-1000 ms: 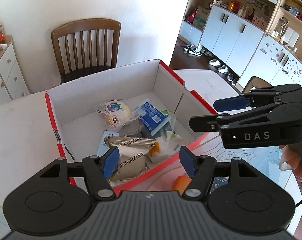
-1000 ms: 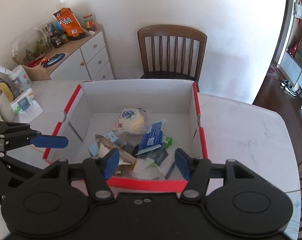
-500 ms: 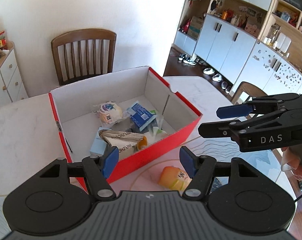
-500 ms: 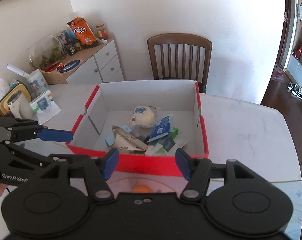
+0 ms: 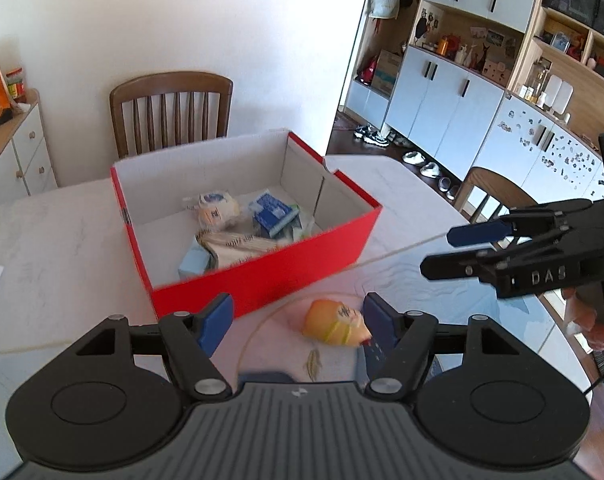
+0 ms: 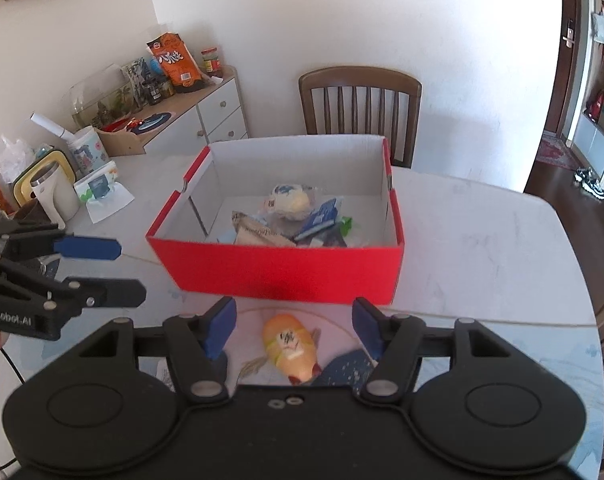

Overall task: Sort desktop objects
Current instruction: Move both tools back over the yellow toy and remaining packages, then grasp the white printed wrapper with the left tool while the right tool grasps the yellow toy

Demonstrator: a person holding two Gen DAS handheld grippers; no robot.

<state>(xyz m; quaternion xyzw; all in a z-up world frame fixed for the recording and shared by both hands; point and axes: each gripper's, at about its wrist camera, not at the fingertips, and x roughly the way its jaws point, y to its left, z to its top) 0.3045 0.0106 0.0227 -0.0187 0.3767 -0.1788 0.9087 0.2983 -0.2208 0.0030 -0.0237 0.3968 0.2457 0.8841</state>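
A red cardboard box (image 6: 278, 270) with a white inside stands on the pale marble table (image 6: 481, 248), its near wall facing both cameras. Inside it lie several packets: a round yellowish item in clear wrap (image 6: 290, 200) toward the far middle, a blue packet (image 6: 319, 220) to its right, and a beige wrapper with dark lettering (image 6: 258, 234) against the near wall, with more wrappers among them that are too jumbled to tell apart. Outside the box, on the table just near its front wall, lies an orange-yellow packaged item (image 6: 290, 346) on a pinkish mat (image 5: 274, 332). The left gripper (image 5: 296, 322) hangs above the table with its blue-padded jaws spread, having just opened a little further; nothing is between them, and the orange-yellow item sits on the table below, close to the right pad. The right gripper (image 6: 294, 326) is likewise spread and empty, with the same item lying on the table under the gap between its pads. In the left wrist view a person's fingers (image 5: 585, 320) show at the right edge behind the right gripper. A brown wooden chair (image 6: 359, 104) stands beyond the far side of the table, and a white sideboard (image 6: 206, 120) laden with snack bags and jars stands at the far left.
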